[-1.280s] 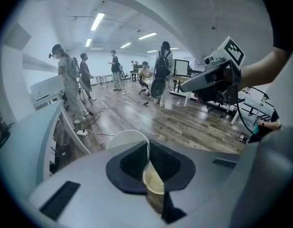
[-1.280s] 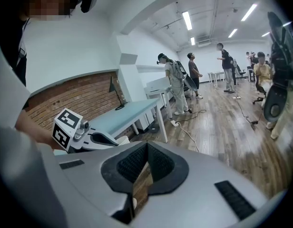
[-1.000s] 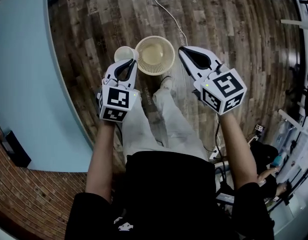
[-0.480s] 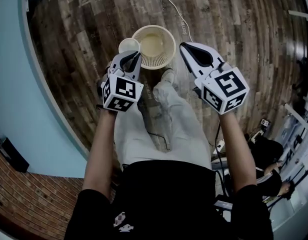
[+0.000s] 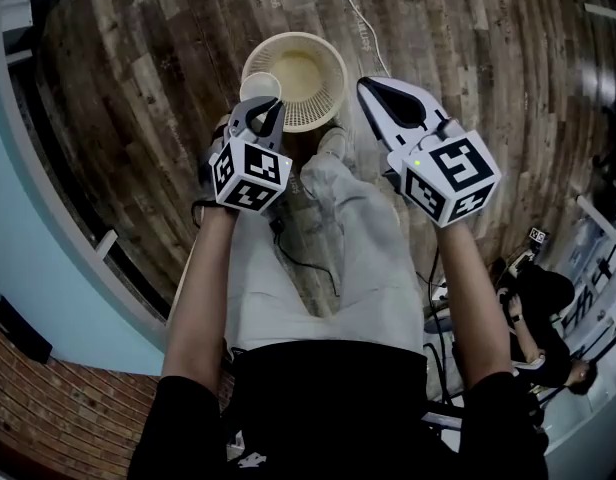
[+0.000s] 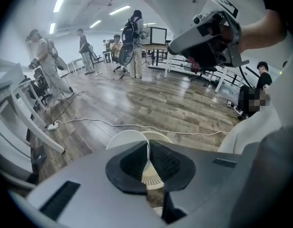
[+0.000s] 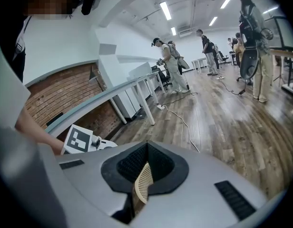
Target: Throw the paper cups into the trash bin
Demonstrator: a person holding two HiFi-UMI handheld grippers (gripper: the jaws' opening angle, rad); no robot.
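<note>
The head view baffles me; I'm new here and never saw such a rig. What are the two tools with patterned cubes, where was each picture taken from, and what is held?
They are hand-held two-jaw grippers, one in each of a person's hands; the cubes belong to them. The head view comes from a camera on the person's head, looking down past their legs to a wooden floor. The other two views come from cameras riding on each gripper, looking along its jaws. On the floor stands a mesh trash bin, beside a white cable. The left gripper pinches a white paper cup by its wall, at the bin's left rim. The right gripper is shut and empty.
</note>
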